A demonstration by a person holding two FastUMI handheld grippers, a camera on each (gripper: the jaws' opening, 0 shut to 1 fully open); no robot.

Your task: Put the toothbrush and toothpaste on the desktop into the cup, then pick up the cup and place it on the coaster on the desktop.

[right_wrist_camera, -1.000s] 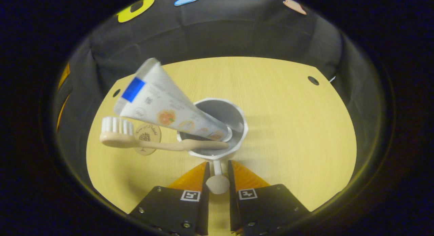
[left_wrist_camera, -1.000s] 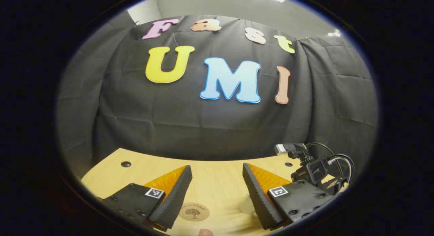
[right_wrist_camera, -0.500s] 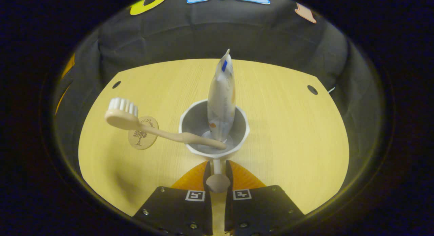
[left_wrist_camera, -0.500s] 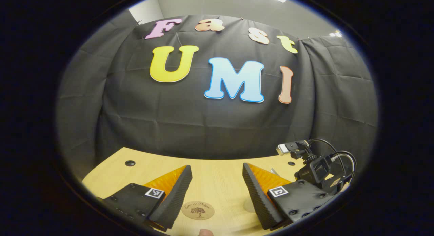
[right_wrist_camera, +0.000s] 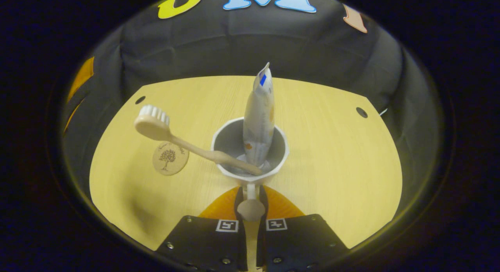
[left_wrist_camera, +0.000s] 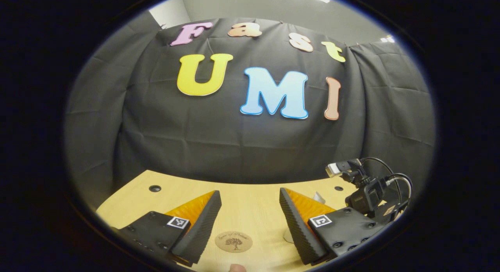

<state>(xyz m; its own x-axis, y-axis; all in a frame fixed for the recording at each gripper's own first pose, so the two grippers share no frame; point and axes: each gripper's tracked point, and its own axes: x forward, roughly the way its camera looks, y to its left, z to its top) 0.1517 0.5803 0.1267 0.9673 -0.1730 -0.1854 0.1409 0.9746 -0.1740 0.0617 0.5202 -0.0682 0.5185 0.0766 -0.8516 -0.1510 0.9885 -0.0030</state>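
A: Left gripper view, item one?
B: Left tongs (left_wrist_camera: 250, 209), fingers spread wide, grasping nothing, held low over the table (left_wrist_camera: 250, 197). Item two: coaster (left_wrist_camera: 233, 241), round, wooden, flat on the table just ahead of and between the fingers. Item three: the right tongs' camera mount and cables (left_wrist_camera: 367, 190), seen off beyond the right finger.

A: Right gripper view?
B: Right tongs (right_wrist_camera: 250, 209), fingers clenched on the cup's handle (right_wrist_camera: 250, 205), one on each side. Cup (right_wrist_camera: 250, 151), pale, faceted rim, upright. Toothpaste (right_wrist_camera: 258, 115) standing in the cup, crimped end up. Toothbrush (right_wrist_camera: 183, 143), handle end in the cup, leaning out over the rim to the left, bristled head (right_wrist_camera: 153, 116) upward. The coaster (right_wrist_camera: 170, 158) lay to the cup's left, near it but apart, partly under the brush's leaning handle.

A: Was the cup off the table?
B: Could not tell for certain from this angle.

A: Step in hand?
B: By my reading, loading was complete; the carry to the coaster was in hand.

A: Next move calls for?
B: Probably shifting the cup leftward, keeping it level so the leaning brush did not tip out, centring its base over the coaster, then lowering before releasing the handle.
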